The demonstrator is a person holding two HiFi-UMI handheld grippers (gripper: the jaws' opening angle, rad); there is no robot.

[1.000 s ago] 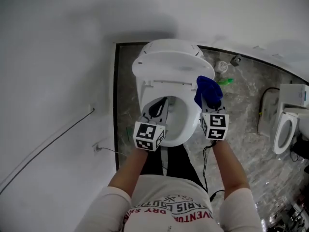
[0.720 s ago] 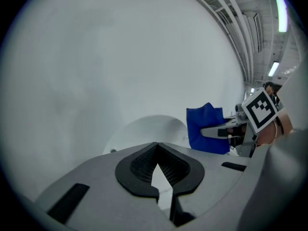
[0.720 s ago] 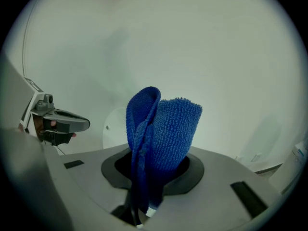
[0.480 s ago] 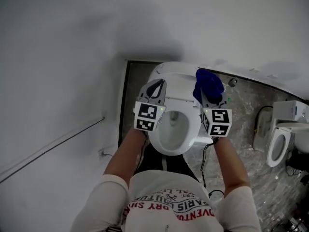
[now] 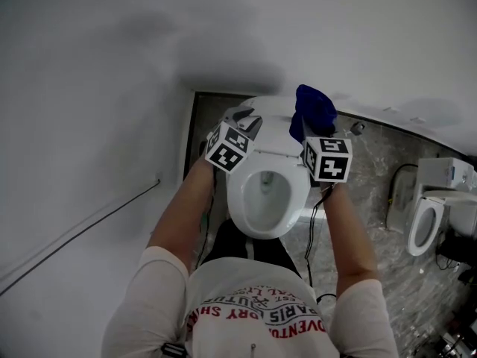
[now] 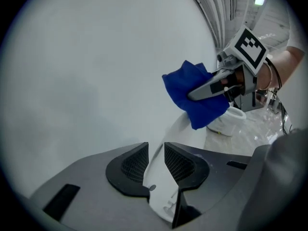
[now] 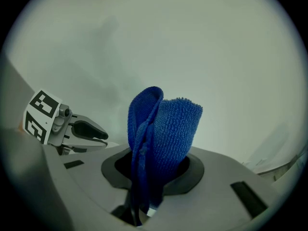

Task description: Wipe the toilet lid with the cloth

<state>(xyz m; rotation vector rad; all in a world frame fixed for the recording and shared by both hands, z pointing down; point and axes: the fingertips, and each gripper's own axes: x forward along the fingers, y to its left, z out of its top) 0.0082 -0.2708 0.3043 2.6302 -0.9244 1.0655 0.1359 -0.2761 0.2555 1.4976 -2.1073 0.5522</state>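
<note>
Stands over the toilet bowl, both grippers raised close to the wall. Holds the blue cloth in the right gripper, jaws clamped on its bunched folds. Lets the cloth stick up well past the fingertips, hiding them from the head view and blocking the middle of the right gripper view. Carries the cloth in the air just beside the toilet lid, apart from it.

Has the lid tipped up toward the wall, foreshortened from above and hard to separate from the white surface behind. Points the left gripper along that lid, jaws just opened and standing a little apart. Shows a white strip running through the gap, probably the lid's rim, with neither pad pressing on it. Loses the strip's lower end behind the gripper's own grey body.

Leaves a second toilet well apart at the right, its tank running to the frame edge. Includes a small object on the floor, too tiny to name.
</note>
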